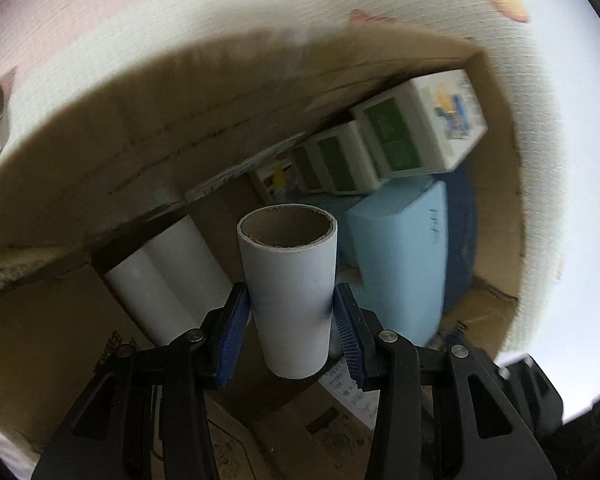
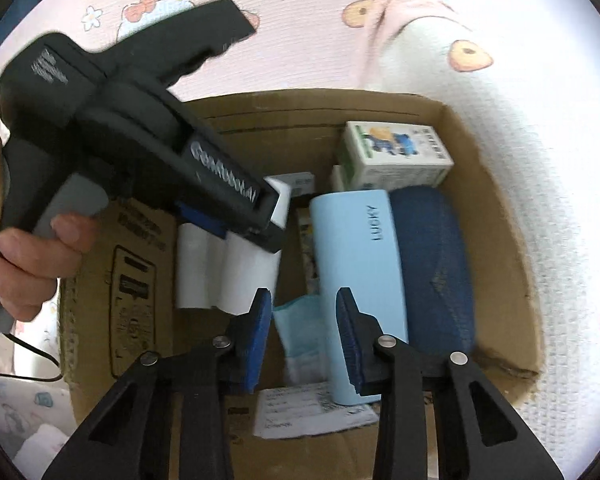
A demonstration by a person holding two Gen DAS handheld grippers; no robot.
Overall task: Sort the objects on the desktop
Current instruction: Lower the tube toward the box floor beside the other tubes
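The left wrist view shows the left claw pinching a white cardboard tube at frame centre, above the cardboard box. Only the right wrist view shows the right claw spread and empty at lower centre, and the "LUCKY" lettering on the light-blue case inside the box.

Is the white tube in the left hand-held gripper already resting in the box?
Not yet. The white tube is clamped in the left hand-held gripper, raised above the cardboard box floor, beside two tubes already lying inside.

Cartoon-print pink cloth
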